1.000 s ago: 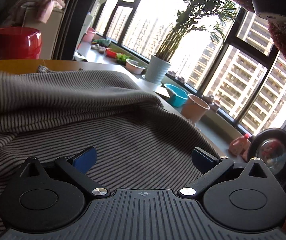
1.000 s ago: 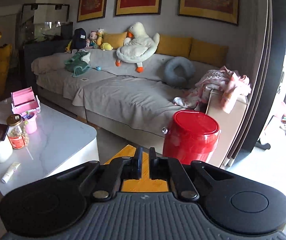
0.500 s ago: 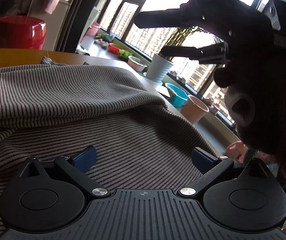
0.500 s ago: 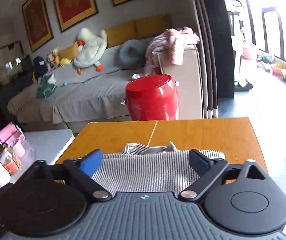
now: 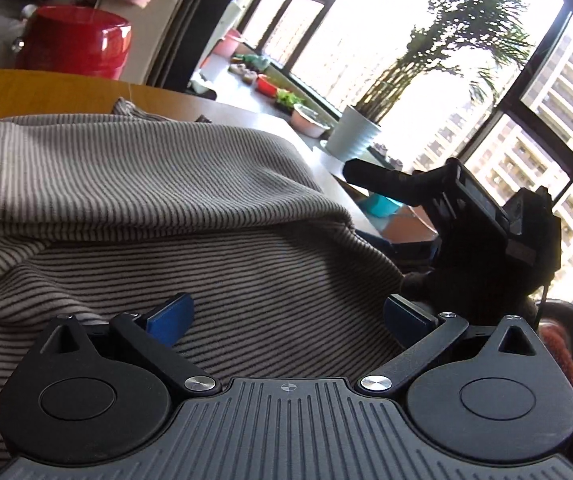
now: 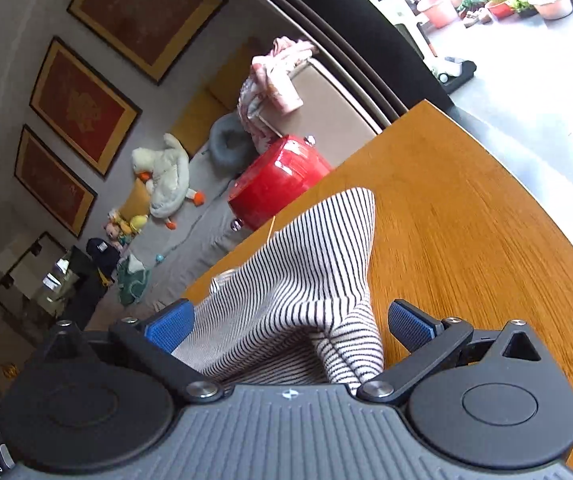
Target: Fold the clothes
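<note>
A grey garment with thin dark stripes lies bunched on the wooden table, with one layer folded over another. My left gripper hovers open just above its near part, blue pads spread wide. In the left wrist view the right gripper shows as a dark shape at the garment's right edge. In the right wrist view my right gripper is open and tilted, with a raised ridge of the striped garment lying between its blue pads. Neither pad presses the cloth.
A red round bin stands beyond the table's far edge, in front of a grey sofa with plush toys. Potted plants and bowls line the window sill to the right. Bare table top lies right of the garment.
The right gripper went from shut and facing the sofa to open, then dropped and tilted onto the garment's right edge. The left gripper stayed open over the cloth, which shifted slightly.
</note>
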